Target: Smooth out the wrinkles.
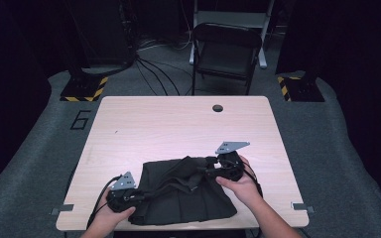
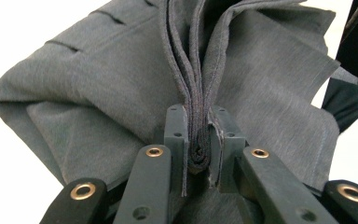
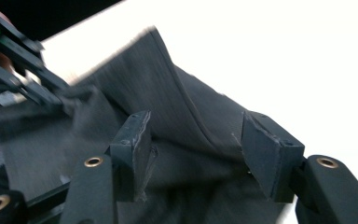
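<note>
Left gripper [image 2: 198,140], nearest me, pinches stacked edges of the dark garment [image 1: 178,191] at the table's [image 1: 178,119] near edge; right gripper [image 3: 193,154] spread, cloth unclamped. I judge folding underway; right must regrip

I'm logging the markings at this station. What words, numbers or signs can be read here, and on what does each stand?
"6": a large dark numeral on the grey floor mat, left of the table.
Yellow-and-black hazard stripes, no wording: on the two stand bases on the floor.
No readable text on the dark garment, the folding chair or the grippers.
</note>
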### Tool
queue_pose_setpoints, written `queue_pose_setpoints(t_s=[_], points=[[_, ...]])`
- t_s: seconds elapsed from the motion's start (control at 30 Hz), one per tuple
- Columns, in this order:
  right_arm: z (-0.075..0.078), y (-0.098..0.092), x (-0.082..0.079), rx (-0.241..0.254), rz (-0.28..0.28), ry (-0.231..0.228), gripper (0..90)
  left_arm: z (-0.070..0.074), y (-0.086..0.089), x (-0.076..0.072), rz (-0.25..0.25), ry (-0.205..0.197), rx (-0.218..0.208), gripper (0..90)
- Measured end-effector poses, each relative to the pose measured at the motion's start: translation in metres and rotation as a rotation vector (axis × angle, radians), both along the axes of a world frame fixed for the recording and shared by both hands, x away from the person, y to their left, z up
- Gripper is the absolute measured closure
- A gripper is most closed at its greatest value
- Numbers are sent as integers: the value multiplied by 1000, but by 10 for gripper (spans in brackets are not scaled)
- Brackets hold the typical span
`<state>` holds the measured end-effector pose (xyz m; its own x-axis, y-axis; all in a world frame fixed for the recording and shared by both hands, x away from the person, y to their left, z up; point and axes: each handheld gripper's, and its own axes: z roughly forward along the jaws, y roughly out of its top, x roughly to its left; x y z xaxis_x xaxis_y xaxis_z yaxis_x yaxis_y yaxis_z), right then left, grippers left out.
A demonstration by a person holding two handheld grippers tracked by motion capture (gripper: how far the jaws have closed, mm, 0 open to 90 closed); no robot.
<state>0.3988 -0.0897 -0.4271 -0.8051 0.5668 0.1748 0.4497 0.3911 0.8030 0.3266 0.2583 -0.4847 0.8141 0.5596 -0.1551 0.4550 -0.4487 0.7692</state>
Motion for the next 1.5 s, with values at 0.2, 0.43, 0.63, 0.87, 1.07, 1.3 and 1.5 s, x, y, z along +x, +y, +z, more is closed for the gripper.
queue_pose_setpoints(t_s=[0.2, 0.43, 0.63, 0.87, 1.07, 1.3, 1.5], points=[[11, 21, 0, 40, 32, -20, 399, -7, -2, -2, -13, 24, 29, 789], [14, 40, 2, 22, 101, -17, 354, -15, -5, -1, -22, 60, 51, 790], [2, 40, 0, -18, 148, 29, 622, -17, -6, -1, -12, 55, 44, 789], [-16, 15, -21, -41, 195, 79, 805, -8, 1, -4, -5, 47, 31, 774], [-38, 3, -35, -111, 201, 101, 806, -4, -1, -7, -35, 26, 38, 718], [-37, 7, -47, -107, 174, 71, 469, 3, 1, -6, -12, -2, -54, 543], [-34, 23, -54, -114, 224, 1, 391, 1, 1, -1, -4, 21, -73, 551]])
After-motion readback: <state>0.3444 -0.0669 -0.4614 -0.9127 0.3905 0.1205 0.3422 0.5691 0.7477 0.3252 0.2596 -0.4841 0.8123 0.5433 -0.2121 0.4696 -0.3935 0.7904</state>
